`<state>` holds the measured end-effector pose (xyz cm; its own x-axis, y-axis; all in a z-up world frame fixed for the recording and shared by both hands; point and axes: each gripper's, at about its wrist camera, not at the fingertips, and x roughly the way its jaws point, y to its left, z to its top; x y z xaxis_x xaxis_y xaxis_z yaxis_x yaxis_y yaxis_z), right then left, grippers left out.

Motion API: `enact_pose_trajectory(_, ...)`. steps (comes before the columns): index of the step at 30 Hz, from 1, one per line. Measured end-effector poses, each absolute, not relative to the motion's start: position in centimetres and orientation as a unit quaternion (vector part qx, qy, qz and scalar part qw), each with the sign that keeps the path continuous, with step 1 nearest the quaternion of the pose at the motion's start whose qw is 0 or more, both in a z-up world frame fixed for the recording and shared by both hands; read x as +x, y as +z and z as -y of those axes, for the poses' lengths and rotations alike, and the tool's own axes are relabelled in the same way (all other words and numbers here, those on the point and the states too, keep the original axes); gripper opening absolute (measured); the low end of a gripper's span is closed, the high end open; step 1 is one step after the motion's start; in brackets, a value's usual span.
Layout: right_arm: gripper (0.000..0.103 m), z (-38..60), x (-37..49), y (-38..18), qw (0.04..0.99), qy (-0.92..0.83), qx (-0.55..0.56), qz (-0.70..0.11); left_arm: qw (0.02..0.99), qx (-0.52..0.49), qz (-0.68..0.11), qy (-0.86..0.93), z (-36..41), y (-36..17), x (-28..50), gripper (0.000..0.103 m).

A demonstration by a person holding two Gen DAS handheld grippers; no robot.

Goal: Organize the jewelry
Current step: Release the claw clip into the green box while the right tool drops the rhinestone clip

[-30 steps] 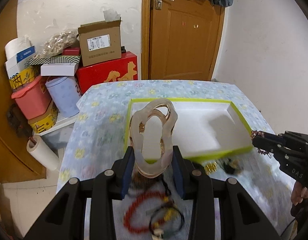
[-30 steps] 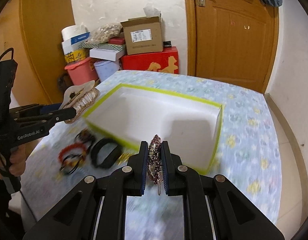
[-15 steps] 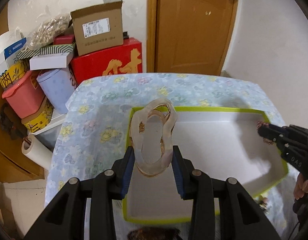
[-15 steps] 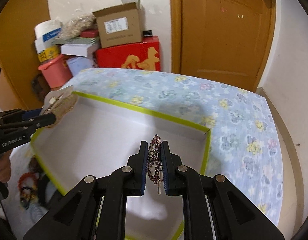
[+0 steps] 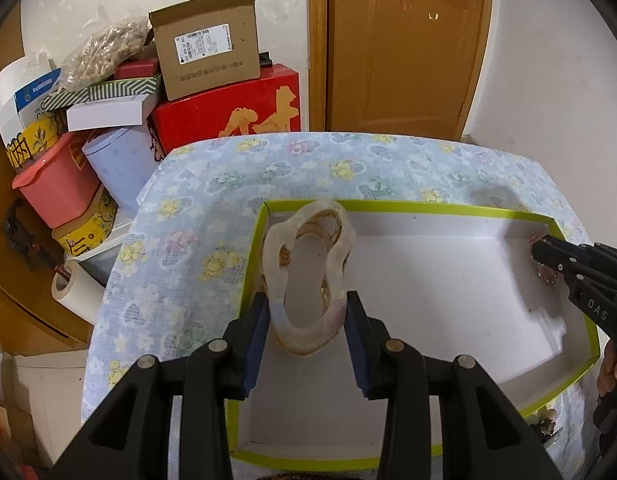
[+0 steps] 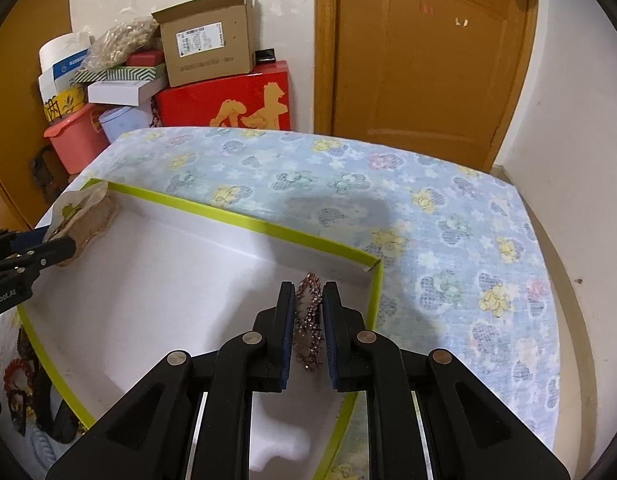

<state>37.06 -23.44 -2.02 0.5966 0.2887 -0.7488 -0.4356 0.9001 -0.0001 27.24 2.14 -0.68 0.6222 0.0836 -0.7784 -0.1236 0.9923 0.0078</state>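
My left gripper (image 5: pixel 307 312) is shut on a translucent beige hair claw (image 5: pixel 308 268) and holds it over the far left part of the white box with a green rim (image 5: pixel 412 206). My right gripper (image 6: pixel 309 308) has its jaws parted a little around a beaded hair clip (image 6: pixel 310 324) near the box's far right corner (image 6: pixel 378 268); whether the pads still touch the clip is unclear. The right gripper also shows in the left wrist view (image 5: pixel 548 252). The left gripper and claw show at the left of the right wrist view (image 6: pixel 68 236).
The box sits on a table with a blue floral cloth (image 6: pixel 428 216). More bracelets and hair ties (image 6: pixel 24 384) lie on the cloth by the box's near left side. Stacked boxes (image 5: pixel 204 56) and a pink bin (image 5: pixel 56 184) stand beyond the table. A wooden door (image 6: pixel 424 56) is behind.
Both grippers moved forward and down over the box. The right gripper's jaws have parted slightly, and the beaded clip sits lower between them. The left stays shut on the claw.
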Motion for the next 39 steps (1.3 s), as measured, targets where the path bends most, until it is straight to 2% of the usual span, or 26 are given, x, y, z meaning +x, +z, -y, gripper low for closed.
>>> enact_pose_trajectory(5,0.019,23.9,36.5,-1.3,0.893,0.202,-0.084,-0.394,0.909,-0.026,-0.412,0.056,-2.2,0.5,26.5,0.043)
enact_pose_trajectory(9,0.026,24.4,35.0,-0.3,0.898,0.204,-0.079,-0.383,0.914,-0.027,-0.401,0.049,-2.2,1.5,25.4,0.046)
enact_pose_trajectory(26,0.027,27.4,23.1,2.8,0.888,0.260,-0.031,-0.378,0.924,-0.035,-0.381,0.023,-1.5,4.0,14.3,0.046)
enact_pose_trajectory(39,0.027,28.4,14.4,2.7,0.882,0.281,-0.028,-0.377,0.928,-0.045,-0.370,0.020,-1.4,4.1,6.3,0.045)
